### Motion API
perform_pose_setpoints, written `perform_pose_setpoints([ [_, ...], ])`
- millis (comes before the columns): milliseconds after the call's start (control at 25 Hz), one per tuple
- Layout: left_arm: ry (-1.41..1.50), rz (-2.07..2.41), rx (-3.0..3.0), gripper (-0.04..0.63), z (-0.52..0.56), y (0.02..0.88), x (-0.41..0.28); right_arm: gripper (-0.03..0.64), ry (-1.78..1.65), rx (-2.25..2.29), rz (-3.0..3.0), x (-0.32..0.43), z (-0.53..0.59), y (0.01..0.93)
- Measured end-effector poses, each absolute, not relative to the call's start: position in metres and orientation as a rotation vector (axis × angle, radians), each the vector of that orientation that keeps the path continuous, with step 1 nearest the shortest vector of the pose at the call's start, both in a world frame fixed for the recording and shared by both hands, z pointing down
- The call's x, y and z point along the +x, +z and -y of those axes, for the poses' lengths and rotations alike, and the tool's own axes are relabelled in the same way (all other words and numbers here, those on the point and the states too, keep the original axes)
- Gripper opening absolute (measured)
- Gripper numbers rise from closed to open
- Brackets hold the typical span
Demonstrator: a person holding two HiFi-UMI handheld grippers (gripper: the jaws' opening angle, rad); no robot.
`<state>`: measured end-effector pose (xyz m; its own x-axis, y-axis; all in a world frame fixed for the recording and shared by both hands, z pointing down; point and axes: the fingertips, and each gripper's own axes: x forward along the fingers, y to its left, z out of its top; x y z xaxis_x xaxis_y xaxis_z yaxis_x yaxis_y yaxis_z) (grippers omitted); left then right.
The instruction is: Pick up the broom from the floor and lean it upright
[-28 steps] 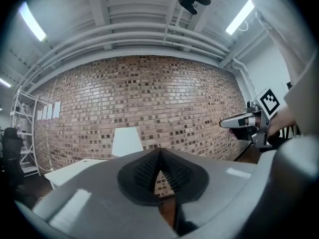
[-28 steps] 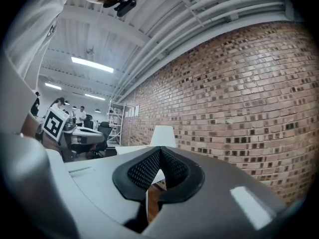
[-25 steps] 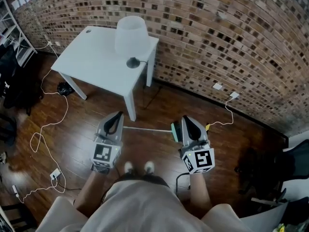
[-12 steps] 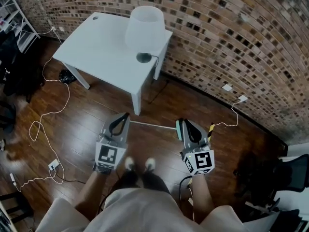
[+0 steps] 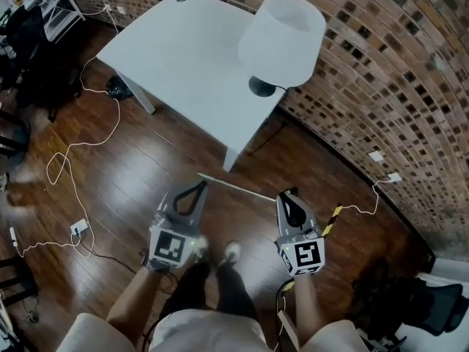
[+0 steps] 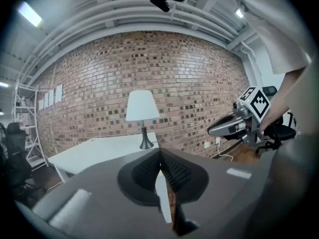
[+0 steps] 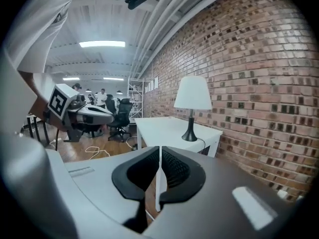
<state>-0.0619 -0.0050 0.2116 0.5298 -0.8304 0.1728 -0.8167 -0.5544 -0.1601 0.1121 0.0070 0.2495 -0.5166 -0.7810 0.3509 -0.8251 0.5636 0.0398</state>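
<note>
The broom lies on the wooden floor; its thin white handle [image 5: 236, 185] runs between the two grippers, just in front of the table leg. Its green head is hidden under my right gripper [image 5: 290, 198]. That gripper hangs over the head end, and its jaws are opening to a thin slit with nothing between them [image 7: 160, 147]. My left gripper [image 5: 196, 189] hovers by the handle's free end, shut and empty [image 6: 160, 151]. Neither gripper visibly touches the broom.
A white table [image 5: 176, 57] with a white lamp [image 5: 283, 37] stands against the brick wall [image 5: 381, 72] just beyond the broom. White cables [image 5: 73, 149] and a socket block [image 5: 78, 229] lie on the floor at left. A black chair [image 5: 399, 299] is at lower right. The person's feet [image 5: 231, 252] are just behind the grippers.
Both grippers have sunk towards the floor and moved forward to the broom. The green head, visible beside the right gripper before, is now covered by it. The view has shifted towards the table.
</note>
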Motion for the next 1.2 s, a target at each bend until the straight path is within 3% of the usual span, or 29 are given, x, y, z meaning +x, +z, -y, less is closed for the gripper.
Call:
perform_pose_setpoints([
  [400,-0.461,-1.676,-2.764,0.000,0.038,0.387,-0.132,0.023,0.294,1.073,2.442,0.057,0.031,0.453],
  [800,-0.660,-1.719,-2.810,0.000,0.042,0.617,-0.151,0.025,0.340,0.818,2.370,0.025,0.045,0.678],
  [1200,-0.670,-1.823,-2.818,0.000,0.025,0.790,-0.183,0.026,0.332,0.646,2.267,0.004,0.055,0.892],
])
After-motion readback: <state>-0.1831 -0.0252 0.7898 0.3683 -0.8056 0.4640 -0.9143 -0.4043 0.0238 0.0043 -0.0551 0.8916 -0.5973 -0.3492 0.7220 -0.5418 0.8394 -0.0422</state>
